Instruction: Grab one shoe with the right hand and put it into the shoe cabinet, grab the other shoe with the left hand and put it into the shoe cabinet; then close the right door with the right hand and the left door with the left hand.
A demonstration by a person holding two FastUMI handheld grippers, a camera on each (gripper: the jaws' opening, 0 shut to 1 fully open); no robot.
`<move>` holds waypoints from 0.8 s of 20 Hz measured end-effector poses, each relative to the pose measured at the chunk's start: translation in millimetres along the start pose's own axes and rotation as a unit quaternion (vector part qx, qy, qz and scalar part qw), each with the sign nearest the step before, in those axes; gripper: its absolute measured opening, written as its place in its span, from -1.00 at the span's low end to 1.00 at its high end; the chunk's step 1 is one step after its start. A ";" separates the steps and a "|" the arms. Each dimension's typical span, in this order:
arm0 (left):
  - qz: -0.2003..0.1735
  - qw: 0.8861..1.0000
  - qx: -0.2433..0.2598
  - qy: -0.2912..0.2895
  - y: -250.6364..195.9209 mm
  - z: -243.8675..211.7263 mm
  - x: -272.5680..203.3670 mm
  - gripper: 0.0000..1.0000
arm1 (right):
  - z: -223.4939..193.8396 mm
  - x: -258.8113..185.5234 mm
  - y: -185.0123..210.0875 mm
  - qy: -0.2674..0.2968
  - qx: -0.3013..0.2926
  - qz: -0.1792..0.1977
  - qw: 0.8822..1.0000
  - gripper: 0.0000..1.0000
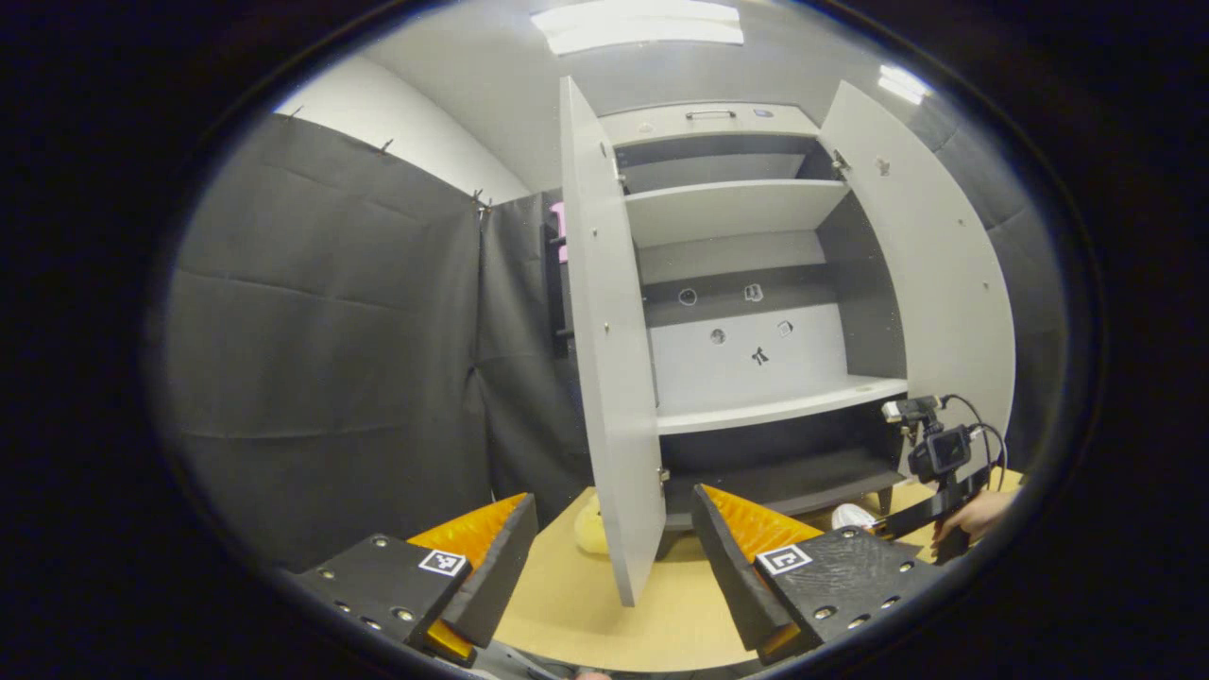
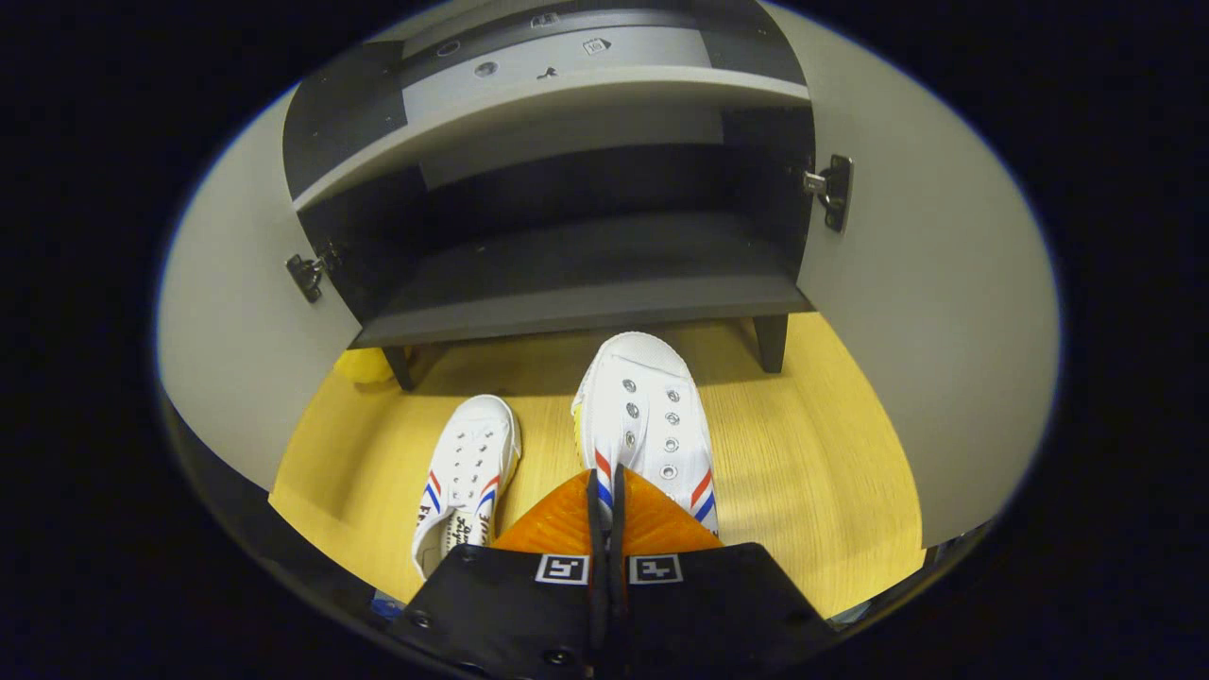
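Note:
Two white shoes with red and blue stripes are on the wooden floor in front of the shoe cabinet [image 2: 586, 274]. In the right gripper view my right gripper [image 2: 604, 491] is shut on the side wall of the nearer, larger-looking shoe [image 2: 647, 416]; its toe points at the cabinet's dark bottom shelf. The other shoe [image 2: 468, 467] lies to its left, apart from it. In the left gripper view my left gripper [image 1: 614, 529] is open and holds nothing, facing the cabinet [image 1: 746, 378] from farther back. The right gripper [image 1: 935, 453] and the hand [image 1: 978, 515] holding it are low at the right, beside a white shoe [image 1: 855, 517].
Both cabinet doors stand open: the left door [image 1: 614, 378] edge-on just ahead of my left fingers, the right door [image 1: 930, 283] swung out. A yellow object [image 2: 364, 364] lies on the floor by the cabinet's left leg. Black cloth walls the left side.

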State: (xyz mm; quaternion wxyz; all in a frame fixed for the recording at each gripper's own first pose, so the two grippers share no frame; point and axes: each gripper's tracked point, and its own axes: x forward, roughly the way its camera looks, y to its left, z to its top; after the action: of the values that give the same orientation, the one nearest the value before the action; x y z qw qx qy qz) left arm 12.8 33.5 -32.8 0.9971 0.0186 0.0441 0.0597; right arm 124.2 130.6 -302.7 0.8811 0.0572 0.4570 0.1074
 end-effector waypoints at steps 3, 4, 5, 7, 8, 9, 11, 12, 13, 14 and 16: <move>-0.010 1.000 -0.002 -0.009 -7.0 5.6 0.4 1.00 | 28.9 -24.2 3.9 -0.034 0.002 0.011 0.999 -0.96; -0.014 1.000 -0.002 -0.012 -9.3 7.0 1.2 1.00 | 38.6 -32.3 4.9 -0.045 0.003 0.014 0.999 -0.98; -0.017 1.000 -0.003 -0.014 -11.8 8.7 0.8 1.00 | 47.4 -40.3 6.1 -0.055 0.003 0.017 0.998 -0.97; -0.024 1.000 -0.007 -0.017 -16.9 9.6 3.5 1.00 | 65.3 -56.2 8.8 -0.075 0.001 0.023 0.997 -0.97; -0.026 0.999 -0.008 -0.018 -18.9 10.2 4.9 1.00 | 76.0 -64.3 10.7 -0.085 0.001 0.027 0.996 -0.97; -0.028 0.999 -0.009 -0.019 -20.9 11.8 5.7 1.00 | 87.8 -72.1 12.0 -0.097 0.002 0.030 0.995 -0.97; -0.031 0.999 -0.011 -0.024 -23.8 14.5 9.4 1.00 | 109.2 -84.8 15.6 -0.117 -0.003 0.037 0.992 -0.97; -0.032 0.999 -0.010 -0.027 -26.2 16.5 10.3 0.89 | 119.8 -91.5 16.9 -0.127 -0.007 0.039 0.991 -0.97; -0.032 0.999 -0.009 -0.030 -27.1 18.9 11.9 0.89 | 130.3 -97.0 19.0 -0.136 -0.008 0.042 0.990 -0.97; -0.033 0.999 -0.007 -0.033 -28.4 19.5 14.1 0.89 | 142.1 -101.9 21.6 -0.147 -0.009 0.046 0.988 -0.97; -0.034 0.999 -0.008 -0.035 -32.0 21.8 14.2 0.89 | 165.0 -109.9 24.8 -0.165 -0.008 0.053 0.985 -0.97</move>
State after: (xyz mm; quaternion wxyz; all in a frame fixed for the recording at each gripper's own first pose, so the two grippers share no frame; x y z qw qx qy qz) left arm 32.6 2.8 -13.7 0.9996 0.0115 0.0091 0.0256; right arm 194.2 127.6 -115.6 0.9380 0.0907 0.3007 0.1465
